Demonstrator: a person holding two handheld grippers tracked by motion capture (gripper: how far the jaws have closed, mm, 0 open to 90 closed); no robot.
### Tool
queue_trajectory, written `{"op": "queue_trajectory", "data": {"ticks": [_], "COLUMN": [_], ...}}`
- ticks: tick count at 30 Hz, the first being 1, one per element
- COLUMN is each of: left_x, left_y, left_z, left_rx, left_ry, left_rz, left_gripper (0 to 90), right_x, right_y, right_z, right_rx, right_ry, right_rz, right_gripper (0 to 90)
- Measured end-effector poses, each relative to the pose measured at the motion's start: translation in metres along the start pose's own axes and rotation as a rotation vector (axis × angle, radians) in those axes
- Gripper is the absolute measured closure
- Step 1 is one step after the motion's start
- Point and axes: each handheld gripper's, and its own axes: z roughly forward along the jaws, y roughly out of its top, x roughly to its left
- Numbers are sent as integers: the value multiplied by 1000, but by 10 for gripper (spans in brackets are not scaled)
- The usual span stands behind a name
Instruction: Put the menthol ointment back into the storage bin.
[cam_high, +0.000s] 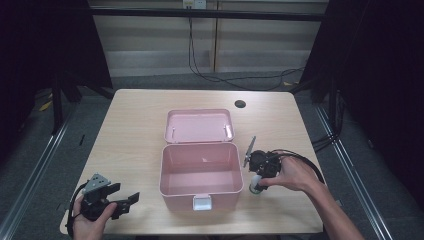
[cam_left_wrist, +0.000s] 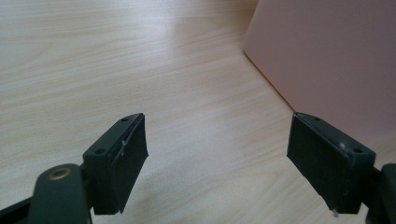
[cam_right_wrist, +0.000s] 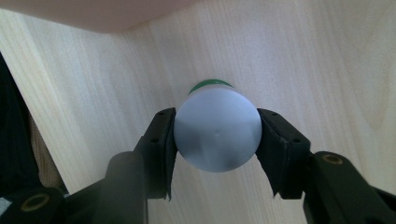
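A: Start at the right gripper (cam_high: 258, 182). What is it doing?

B: It points down at the table (cam_high: 135, 125), and its two black jaws are clamped on a small white bottle (cam_right_wrist: 217, 135), one pad pressed to each side of the rounded white cap. In the right gripper view a thin green band shows just beyond the cap, farther from the camera.

A: Is the bottle off the table?

B: I cannot tell — in the high view it sits directly under the gripper, low against the wood.

A: And outward from there?

B: Just beside the gripper, toward the other hand, stands the pink box (cam_high: 200, 176), open, its inside bare. Its lid (cam_high: 199, 126) lies back flat on the far side, and a pale latch (cam_high: 202, 202) hangs at the near wall. The box's pink wall also edges the top of the right gripper view.

A: The left gripper (cam_high: 125, 202)?

B: Released — its jaws stand wide apart with nothing between them but bare wood. It is held near the table's front edge, and its jaws point toward the box; the pink wall rises just past the right-hand jaw in the left gripper view. It does not touch the box.

A: How far are the two grippers from each other?

B: Well apart, with the box between them.
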Motion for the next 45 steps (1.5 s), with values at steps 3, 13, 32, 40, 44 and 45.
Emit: {"op": "queue_trajectory", "data": {"ticks": [3,13,32,40,44,45], "left_x": [0,0,1,1,1,1], "left_y": [0,0,0,0,0,0], "left_z": [0,0,0,0,0,0], "left_rx": [2,2,0,3,4,1], "left_ry": [-2,-2,-5,-10,-10,-10], "left_rz": [-3,-4,-9,-4,-4,-6], "left_gripper": [199,199,199,200,199,199], "right_x": [-1,-1,0,2,2,2], "right_y": [0,-3,-15,-15,-15,-15], "right_z": [0,-1,-28,-40,-43,-44], "right_rx": [0,14,-103,-126,-141,-139], "right_ry": [7,-6,-14,-16,-15,-16], "right_rz": [2,5,32,33,38,40], "right_gripper": [505,510,512,512,512,512]}}
